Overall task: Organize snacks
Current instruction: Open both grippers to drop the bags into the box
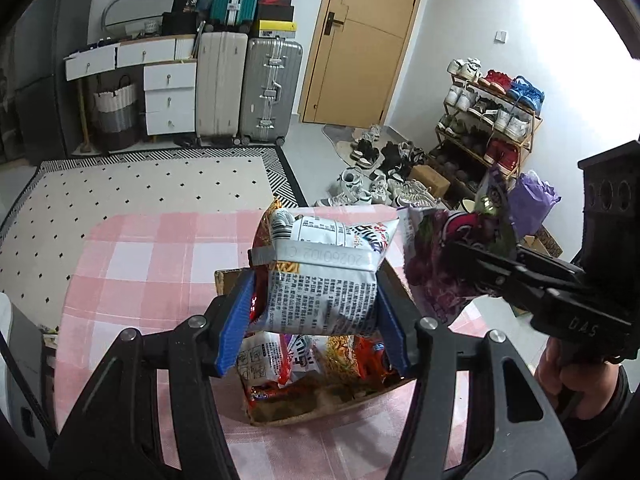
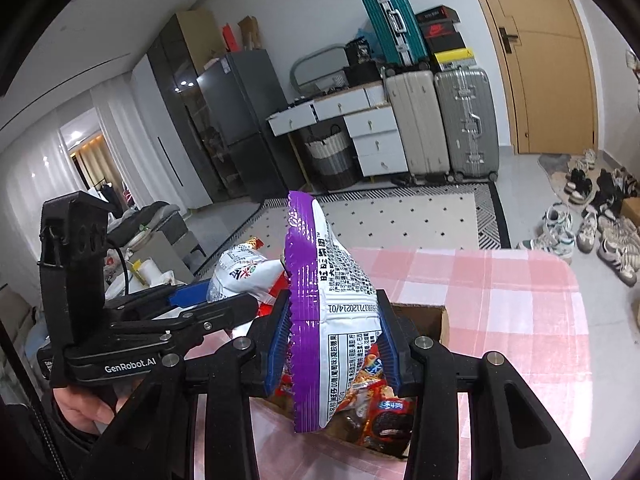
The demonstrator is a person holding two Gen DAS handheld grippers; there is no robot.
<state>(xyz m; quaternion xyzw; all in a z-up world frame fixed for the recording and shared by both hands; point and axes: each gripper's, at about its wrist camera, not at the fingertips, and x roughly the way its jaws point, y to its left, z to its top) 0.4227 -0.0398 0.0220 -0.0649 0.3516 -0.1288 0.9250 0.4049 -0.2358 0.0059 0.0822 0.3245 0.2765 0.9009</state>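
My left gripper (image 1: 316,316) is shut on a white and red snack bag (image 1: 324,268) and holds it above an open cardboard box (image 1: 320,404) that has several snack packets (image 1: 308,360) in it. My right gripper (image 2: 334,344) is shut on a purple and white snack bag (image 2: 332,312), held upright over the same box (image 2: 424,316). The right gripper also shows in the left wrist view (image 1: 464,256) with the purple bag (image 1: 436,264) to the right of the white bag. The left gripper shows in the right wrist view (image 2: 224,300) with its bag (image 2: 240,272).
The box stands on a table with a pink checked cloth (image 1: 140,264), which also shows in the right wrist view (image 2: 500,288). Beyond the table are a dotted rug (image 1: 152,188), suitcases (image 1: 248,88), white drawers (image 1: 168,96), a shoe rack (image 1: 488,124) and loose shoes on the floor (image 1: 380,176).
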